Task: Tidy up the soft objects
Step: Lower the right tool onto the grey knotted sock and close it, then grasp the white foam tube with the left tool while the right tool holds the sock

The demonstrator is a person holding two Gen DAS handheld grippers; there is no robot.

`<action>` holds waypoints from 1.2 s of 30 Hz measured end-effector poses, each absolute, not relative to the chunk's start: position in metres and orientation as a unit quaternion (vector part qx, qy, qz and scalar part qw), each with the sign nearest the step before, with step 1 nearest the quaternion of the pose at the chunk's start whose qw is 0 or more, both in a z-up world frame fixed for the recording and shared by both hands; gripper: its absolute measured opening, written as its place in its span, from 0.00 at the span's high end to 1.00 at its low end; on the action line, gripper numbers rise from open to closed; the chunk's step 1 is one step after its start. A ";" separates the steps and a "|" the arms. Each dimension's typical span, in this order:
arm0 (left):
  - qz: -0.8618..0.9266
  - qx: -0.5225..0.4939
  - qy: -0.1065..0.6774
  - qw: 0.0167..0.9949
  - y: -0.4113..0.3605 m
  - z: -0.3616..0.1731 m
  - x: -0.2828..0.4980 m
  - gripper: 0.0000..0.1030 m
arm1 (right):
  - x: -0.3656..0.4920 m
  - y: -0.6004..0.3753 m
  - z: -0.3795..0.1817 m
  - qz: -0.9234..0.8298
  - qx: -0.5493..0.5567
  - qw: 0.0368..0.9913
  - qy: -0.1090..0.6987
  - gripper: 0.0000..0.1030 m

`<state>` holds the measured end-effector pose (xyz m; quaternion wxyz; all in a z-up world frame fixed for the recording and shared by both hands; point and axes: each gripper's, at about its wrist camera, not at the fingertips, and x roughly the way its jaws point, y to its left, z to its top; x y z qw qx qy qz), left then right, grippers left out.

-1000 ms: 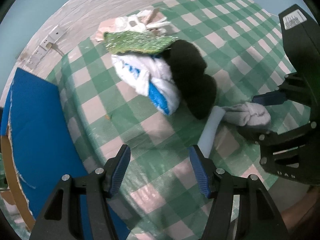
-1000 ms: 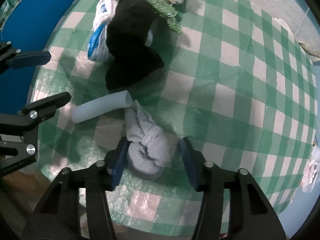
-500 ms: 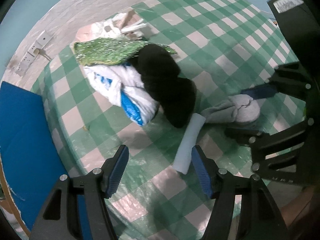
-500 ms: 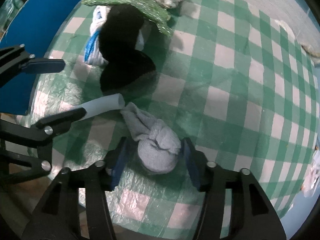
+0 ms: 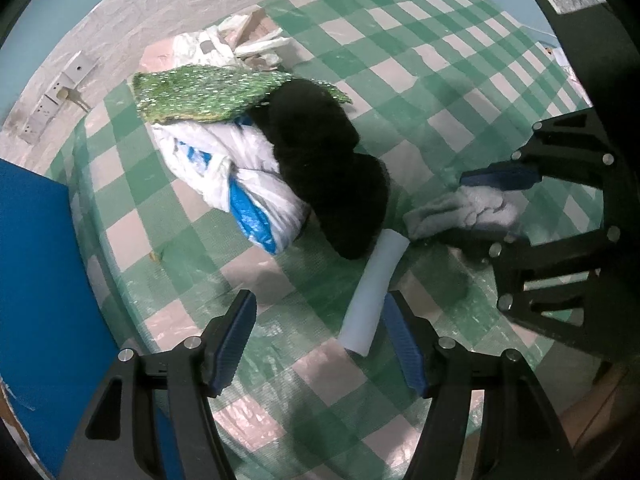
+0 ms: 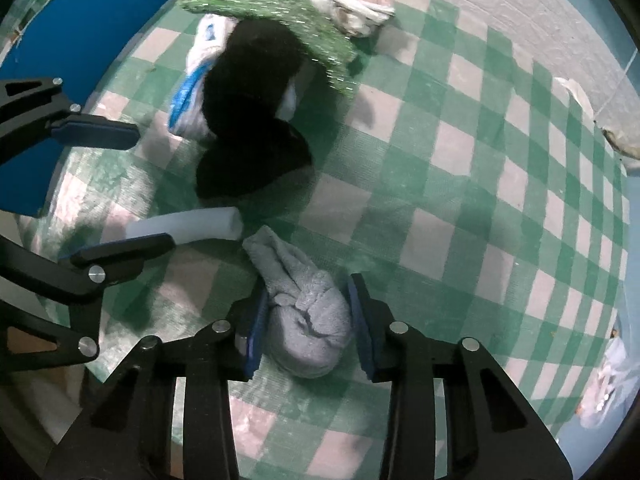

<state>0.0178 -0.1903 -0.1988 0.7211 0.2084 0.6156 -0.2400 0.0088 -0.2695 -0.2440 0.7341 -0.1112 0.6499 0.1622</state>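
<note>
A grey rolled sock bundle (image 6: 308, 328) lies near the front edge of the green-checked tablecloth (image 6: 460, 152). My right gripper (image 6: 308, 304) points down over it; its jaws are closing and both blue pads touch the bundle's sides. In the left wrist view the bundle (image 5: 472, 208) sits between the right gripper's fingers (image 5: 500, 174). A pale foam tube (image 5: 376, 280) lies beside the sock. My left gripper (image 5: 320, 320) stands open over the tube's near end, which rests close to its right pad, not pressed.
A pile sits mid-table: a black fluffy item (image 5: 320, 160), a white and blue plastic bag (image 5: 224, 172), a green glittery cloth (image 5: 208, 92) and a white knotted bundle (image 6: 352, 4). A blue board (image 5: 36, 260) stands off the table's left edge. Wall sockets (image 5: 52, 100) are behind.
The left gripper shifted so the foam tube's end now lies between its fingers. The right gripper's jaws widened briefly, then narrowed onto the grey sock bundle.
</note>
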 end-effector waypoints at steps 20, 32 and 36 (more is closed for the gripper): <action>-0.245 0.223 0.601 0.728 -0.219 -0.212 0.018 0.61 | 0.018 -0.308 -0.211 0.125 -0.081 0.742 0.654 0.65; -0.267 0.207 0.602 0.723 -0.212 -0.204 0.012 0.87 | 0.016 -0.300 -0.184 0.126 -0.090 0.749 0.644 0.65; -0.267 0.197 0.602 0.726 -0.202 -0.199 0.012 0.87 | 0.011 -0.292 -0.183 0.127 -0.093 0.752 0.640 0.65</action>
